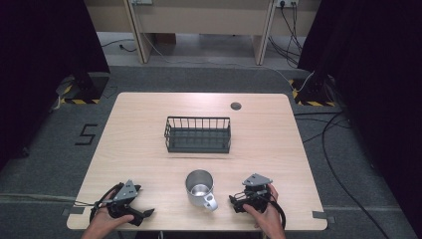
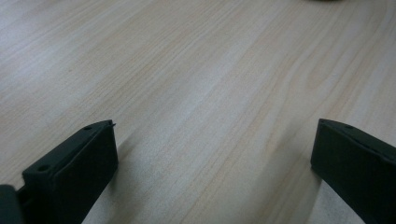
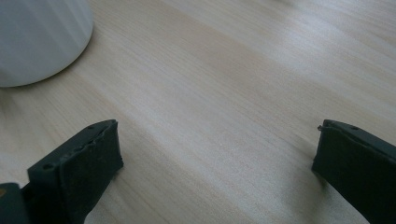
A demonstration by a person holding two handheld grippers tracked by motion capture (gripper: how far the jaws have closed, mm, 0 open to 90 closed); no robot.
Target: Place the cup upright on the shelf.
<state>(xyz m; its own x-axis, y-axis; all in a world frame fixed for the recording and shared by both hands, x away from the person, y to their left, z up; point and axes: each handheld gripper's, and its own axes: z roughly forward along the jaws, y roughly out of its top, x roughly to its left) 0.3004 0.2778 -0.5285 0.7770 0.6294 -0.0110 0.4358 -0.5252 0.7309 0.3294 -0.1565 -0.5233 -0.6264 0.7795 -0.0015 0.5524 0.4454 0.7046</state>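
At the near left corner of the pale wooden table [image 1: 149,119], the left gripper [image 1: 142,215] rests low on the wood in the person's left hand [image 1: 102,223], its jaws standing wide apart with only bare tabletop between them, as the left gripper view shows. Just right of it, near the front edge and about midway across, stands the metal mug [image 1: 199,188]: a plain, silvery steel cylinder, upright, its mouth open to the camera and its inside bright and reflective, with a looped handle [image 1: 211,201] that points toward the near right. In the right gripper view the mug's smooth pale wall [image 3: 42,37] rises at the upper left, off to the side of the jaws and not between them. Behind the mug, toward the middle of the table, sits a dark wire basket [image 1: 197,134], well apart from it. At the near right, the right gripper [image 1: 234,203] lies in the person's right hand [image 1: 268,216], just beside the mug's handle, jaws spread wide and gripping nothing.
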